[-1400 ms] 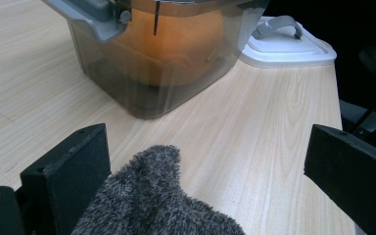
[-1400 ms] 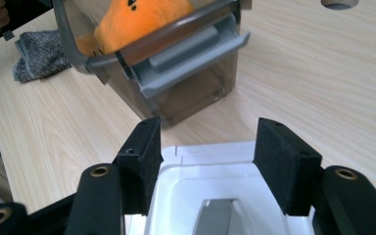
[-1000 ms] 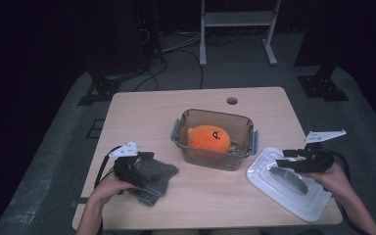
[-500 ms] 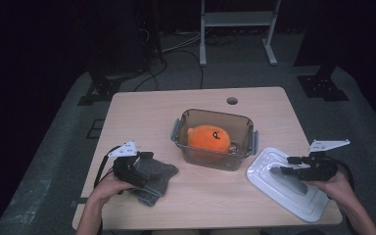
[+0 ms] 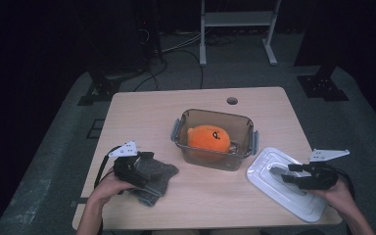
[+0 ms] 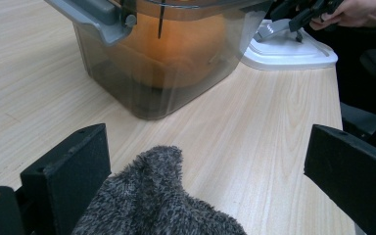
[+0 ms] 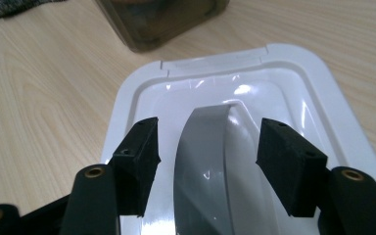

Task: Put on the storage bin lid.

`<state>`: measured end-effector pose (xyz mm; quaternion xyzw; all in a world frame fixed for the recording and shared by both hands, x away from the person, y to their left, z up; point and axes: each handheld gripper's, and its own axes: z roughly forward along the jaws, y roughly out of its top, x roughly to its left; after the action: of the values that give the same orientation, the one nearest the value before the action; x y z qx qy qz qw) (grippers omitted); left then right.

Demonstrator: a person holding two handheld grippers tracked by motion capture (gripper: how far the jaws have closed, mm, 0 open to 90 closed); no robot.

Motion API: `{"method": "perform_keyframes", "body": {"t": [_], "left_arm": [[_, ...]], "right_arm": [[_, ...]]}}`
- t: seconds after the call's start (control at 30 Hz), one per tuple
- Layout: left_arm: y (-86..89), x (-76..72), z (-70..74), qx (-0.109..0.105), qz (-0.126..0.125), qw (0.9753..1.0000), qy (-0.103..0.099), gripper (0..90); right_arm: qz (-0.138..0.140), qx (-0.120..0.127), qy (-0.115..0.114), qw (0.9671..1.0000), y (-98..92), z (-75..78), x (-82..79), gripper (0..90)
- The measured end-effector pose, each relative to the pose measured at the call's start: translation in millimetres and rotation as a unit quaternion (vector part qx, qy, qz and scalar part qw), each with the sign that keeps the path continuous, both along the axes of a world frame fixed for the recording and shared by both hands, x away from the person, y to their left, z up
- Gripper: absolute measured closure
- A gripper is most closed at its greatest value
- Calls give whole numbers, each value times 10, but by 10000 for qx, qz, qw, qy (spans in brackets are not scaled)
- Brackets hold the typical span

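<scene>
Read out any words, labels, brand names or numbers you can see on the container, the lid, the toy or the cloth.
None: no readable text in these views.
Clear container: no label or print visible.
White lid with grey handle: plain, no embossed wording legible.
Orange plush toy: one small dark mark, a shape, not a letter I can read.
Grey cloth: no tag showing.

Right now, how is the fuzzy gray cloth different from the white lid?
The gray cloth is dark, fuzzy and bunched up; the white lid is smooth, shiny and lies flat. The cloth sits left of the clear box; the lid sits right of it. The cloth pokes up between the left gripper's wide-open fingers; the right gripper's fingers straddle the lid's gray handle without squeezing it. Both rest on the wooden table.
</scene>
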<state>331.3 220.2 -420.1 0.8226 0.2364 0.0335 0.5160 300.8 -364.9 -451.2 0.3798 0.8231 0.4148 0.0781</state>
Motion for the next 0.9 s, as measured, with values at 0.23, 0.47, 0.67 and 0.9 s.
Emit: {"method": "perform_keyframes", "body": {"t": [0.23, 0.47, 0.67, 0.9], "left_arm": [[7, 1, -3, -17, 1, 10000, 11, 24], [8, 3, -4, -3, 4, 10000, 10, 24], [20, 7, -6, -7, 33, 10000, 16, 24], [31, 4, 1, -20, 41, 10000, 12, 24]], "right_arm": [[-40, 7, -66, 10000, -10, -75, -43, 490], [-31, -3, -206, 9998, -23, -87, -76, 589], [-29, -3, -239, 9997, -10, -81, -74, 639], [42, -136, -259, 9996, 22, -48, -58, 653]]}}
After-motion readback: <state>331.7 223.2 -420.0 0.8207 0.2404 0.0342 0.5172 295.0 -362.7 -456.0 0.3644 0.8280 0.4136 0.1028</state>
